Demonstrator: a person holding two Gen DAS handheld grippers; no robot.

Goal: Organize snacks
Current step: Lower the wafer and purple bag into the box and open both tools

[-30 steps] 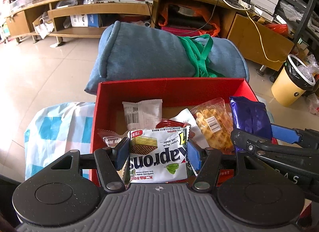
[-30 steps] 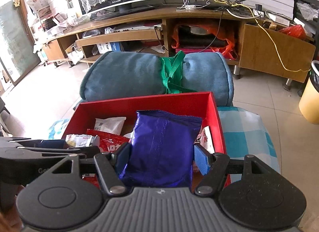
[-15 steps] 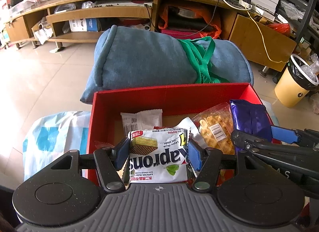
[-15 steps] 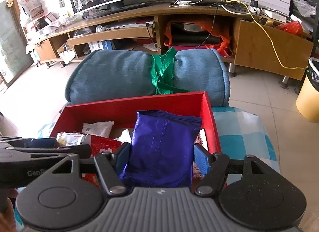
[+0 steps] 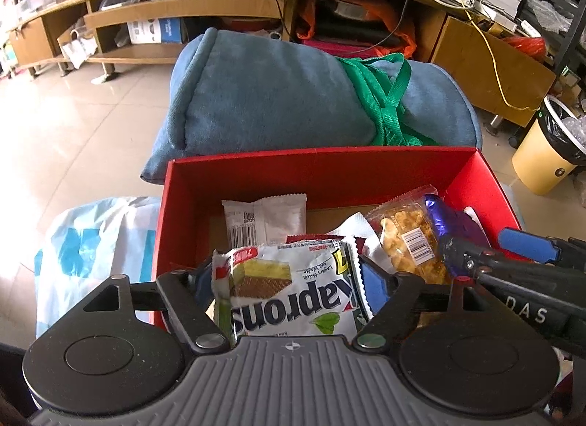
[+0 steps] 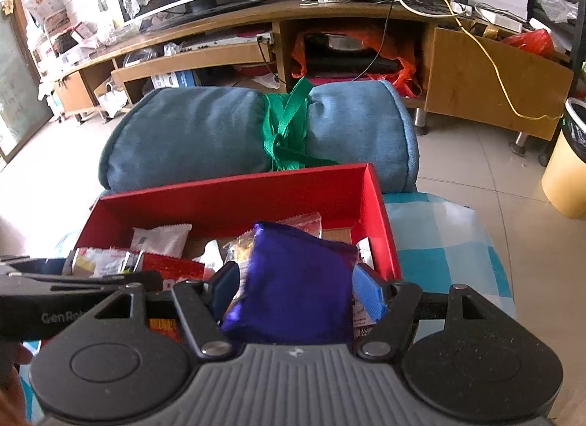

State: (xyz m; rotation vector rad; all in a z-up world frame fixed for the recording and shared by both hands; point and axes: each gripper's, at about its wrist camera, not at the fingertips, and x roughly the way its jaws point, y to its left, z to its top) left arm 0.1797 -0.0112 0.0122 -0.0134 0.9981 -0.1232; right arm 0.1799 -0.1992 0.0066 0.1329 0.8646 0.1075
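Observation:
A red box (image 5: 322, 169) holds several snack packets: a white packet (image 5: 263, 217), a clear waffle bag (image 5: 406, 243) and a red packet. My left gripper (image 5: 289, 283) sits over the box's near left part; the white Kaprons wafer packet (image 5: 293, 294) lies between its spread blue pads, tilted. My right gripper (image 6: 296, 286) is over the box's right part (image 6: 377, 213); the purple snack bag (image 6: 296, 286) sags between its spread pads. The right gripper's fingers (image 5: 527, 246) and the purple bag (image 5: 450, 224) also show in the left wrist view.
A rolled blue blanket (image 5: 293, 96) tied with a green strap lies just behind the box. A blue-and-white checked cloth (image 6: 439, 243) covers the surface under the box. A wooden TV stand (image 6: 256, 48) stands at the back, and a yellow bin (image 5: 549, 155) at the right.
Both grippers have opened a little: the wafer packet has tilted loose between the left pads and the purple bag has sagged lower into the box. Both grippers moved forward over the box.

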